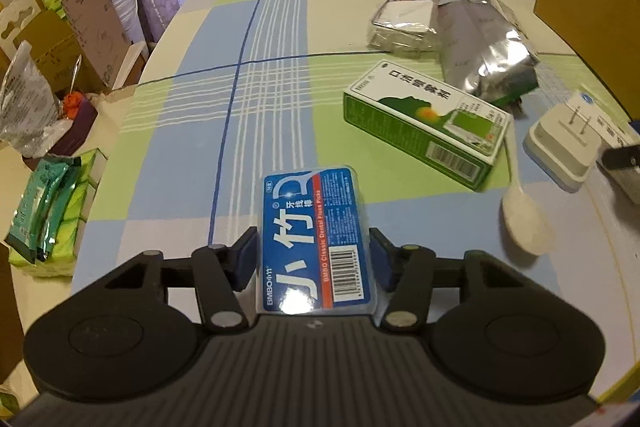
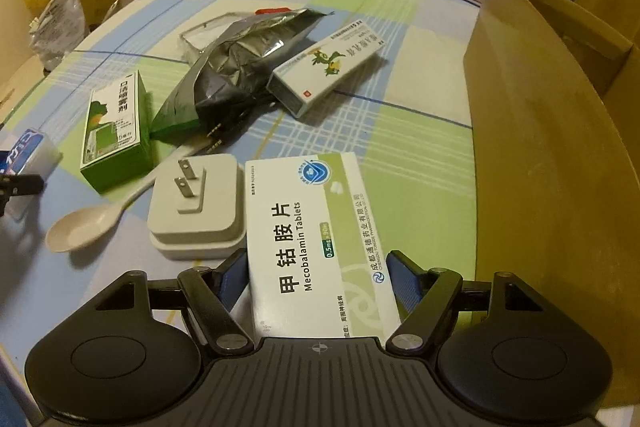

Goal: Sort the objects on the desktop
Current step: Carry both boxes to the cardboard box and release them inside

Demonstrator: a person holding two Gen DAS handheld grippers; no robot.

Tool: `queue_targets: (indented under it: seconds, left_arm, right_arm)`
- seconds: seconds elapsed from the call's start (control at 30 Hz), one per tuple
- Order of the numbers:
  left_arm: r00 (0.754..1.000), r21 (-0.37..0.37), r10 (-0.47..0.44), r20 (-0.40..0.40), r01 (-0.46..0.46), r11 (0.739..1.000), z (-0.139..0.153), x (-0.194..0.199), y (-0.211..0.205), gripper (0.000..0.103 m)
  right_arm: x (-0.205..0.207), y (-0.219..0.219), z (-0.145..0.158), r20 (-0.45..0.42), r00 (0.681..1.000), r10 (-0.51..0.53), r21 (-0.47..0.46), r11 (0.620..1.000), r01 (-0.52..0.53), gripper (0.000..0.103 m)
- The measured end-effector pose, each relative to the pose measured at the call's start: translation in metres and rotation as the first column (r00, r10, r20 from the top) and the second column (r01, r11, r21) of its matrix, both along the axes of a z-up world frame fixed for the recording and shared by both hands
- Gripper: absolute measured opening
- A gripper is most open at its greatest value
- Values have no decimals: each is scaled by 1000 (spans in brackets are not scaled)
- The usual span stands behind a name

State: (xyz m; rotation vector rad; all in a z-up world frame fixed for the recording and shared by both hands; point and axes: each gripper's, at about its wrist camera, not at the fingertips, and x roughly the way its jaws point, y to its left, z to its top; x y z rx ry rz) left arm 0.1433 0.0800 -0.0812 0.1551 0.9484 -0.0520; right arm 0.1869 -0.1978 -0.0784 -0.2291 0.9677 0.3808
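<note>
Blue-padded left gripper is clamping the floss pick box above the desk while the right gripper is straddling the Mecobalamin tablet box, not clearly squeezing, so I'd be keeping both level heading for the cardboard box.

The spoon lies left of the plug adapter, tablet box right.

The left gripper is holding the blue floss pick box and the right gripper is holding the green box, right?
Not quite. The left gripper does hold the blue floss pick box, but the right gripper holds the white Mecobalamin tablet box, as the right wrist view shows. The green box lies on the table, untouched.
</note>
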Motion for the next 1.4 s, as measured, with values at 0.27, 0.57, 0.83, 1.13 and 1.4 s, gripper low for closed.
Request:
queue_targets:
  seconds: [0.27, 0.57, 0.83, 1.13, 1.4]
  left_arm:
    - [1000, -31, -7, -9, 7, 999, 0, -8, 0, 51]
    - [999, -29, -27, 19, 28, 999, 18, -17, -7, 51]
    - [993, -43, -77, 85, 81, 996, 63, -31, -34, 51]
    - [955, -108, -245, 169, 265, 958, 112, -36, -134, 51]
    - [900, -170, -376, 220, 415, 894, 134, -18, -236, 51]
  right_arm:
    - [9, 2, -7, 11, 1000, 7, -17, 1000, -7, 72]
    - [-1, 0, 7, 57, 998, -36, 33, 999, 35, 68]
    - [-31, -14, 69, 170, 980, -100, 134, 988, 77, 68]
    - [-67, -76, 142, 284, 939, -194, 138, 978, 160, 68]
    - [-65, -164, 161, 305, 897, -319, 135, 947, 291, 68]
